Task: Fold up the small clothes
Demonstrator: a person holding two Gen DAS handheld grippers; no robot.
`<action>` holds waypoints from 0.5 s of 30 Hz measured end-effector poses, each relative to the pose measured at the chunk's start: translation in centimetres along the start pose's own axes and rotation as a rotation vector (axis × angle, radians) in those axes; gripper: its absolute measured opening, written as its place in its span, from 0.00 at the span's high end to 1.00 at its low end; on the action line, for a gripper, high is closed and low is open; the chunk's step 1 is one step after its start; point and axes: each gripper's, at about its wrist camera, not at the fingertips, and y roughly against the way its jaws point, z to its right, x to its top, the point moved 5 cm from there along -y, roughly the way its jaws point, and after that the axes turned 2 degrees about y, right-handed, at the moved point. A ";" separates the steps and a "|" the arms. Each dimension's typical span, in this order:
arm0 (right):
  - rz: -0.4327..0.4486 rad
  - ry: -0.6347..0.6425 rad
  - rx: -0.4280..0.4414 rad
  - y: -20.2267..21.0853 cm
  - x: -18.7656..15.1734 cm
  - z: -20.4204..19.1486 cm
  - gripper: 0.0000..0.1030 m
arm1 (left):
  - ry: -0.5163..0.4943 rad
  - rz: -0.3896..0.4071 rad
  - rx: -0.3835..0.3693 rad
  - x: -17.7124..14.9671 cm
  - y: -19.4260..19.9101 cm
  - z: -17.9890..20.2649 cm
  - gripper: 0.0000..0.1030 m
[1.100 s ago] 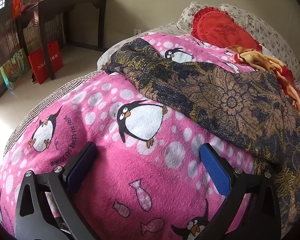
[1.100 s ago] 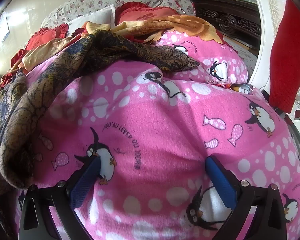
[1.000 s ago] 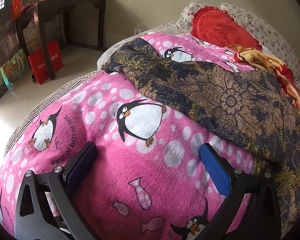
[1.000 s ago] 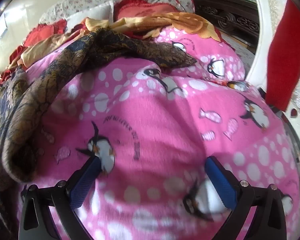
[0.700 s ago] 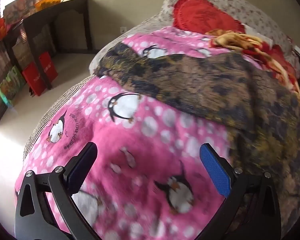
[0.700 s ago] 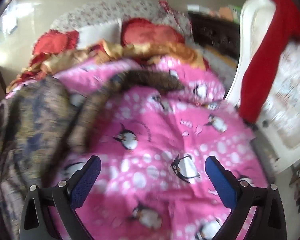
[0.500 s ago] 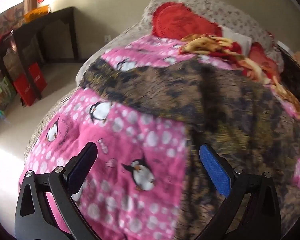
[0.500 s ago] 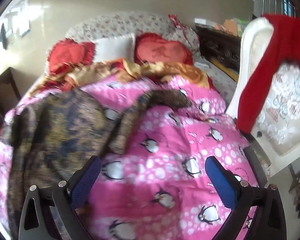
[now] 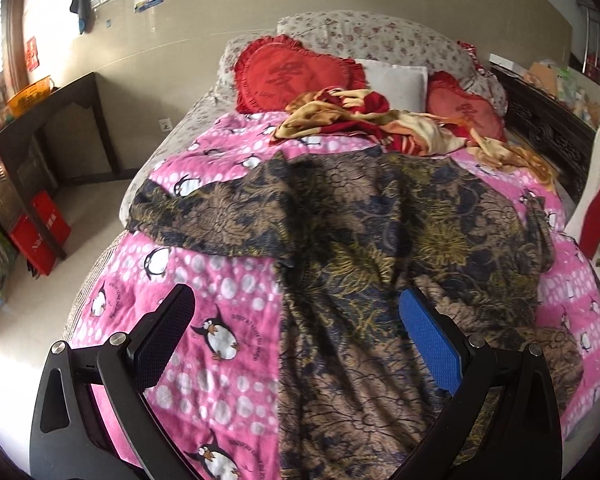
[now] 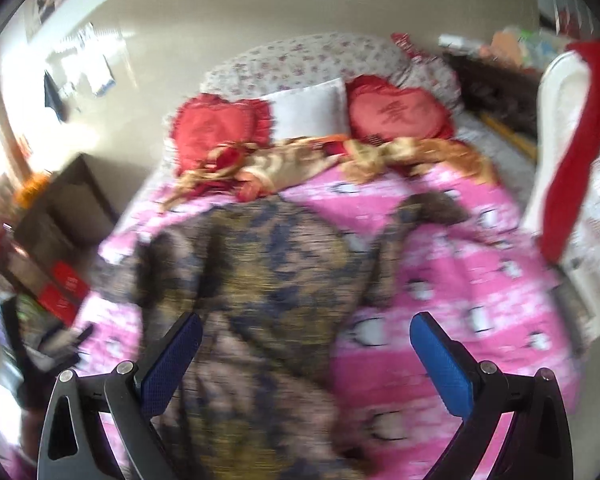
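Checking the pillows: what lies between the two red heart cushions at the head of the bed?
A white pillow lies between the left heart cushion and the right heart cushion; both wrist views show it.

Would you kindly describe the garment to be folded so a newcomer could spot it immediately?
Find the bed's pink penguin blanket. Spread across its middle lies the dark floral garment, navy with gold-brown flowers. Unlike the crumpled red-and-yellow cloth near the pillows, it lies mostly flat and nearest the grippers.
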 end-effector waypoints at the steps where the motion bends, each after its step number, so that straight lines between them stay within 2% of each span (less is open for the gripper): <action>1: 0.001 0.000 0.008 -0.2 0.3 -0.6 0.00 | -0.003 0.004 0.000 0.1 0.2 0.2 0.00; 5: 0.014 0.033 0.036 -1.6 1.1 -3.4 0.00 | -0.016 0.001 0.010 -0.1 -0.1 0.6 0.00; 11: 0.004 0.148 -0.028 -5.3 0.7 -6.8 0.00 | 0.020 -0.039 0.018 -0.3 -1.9 0.7 0.00; 15: -0.002 0.154 -0.019 -7.6 -0.2 -7.4 0.00 | 0.026 -0.052 0.028 -0.2 -3.0 0.6 0.00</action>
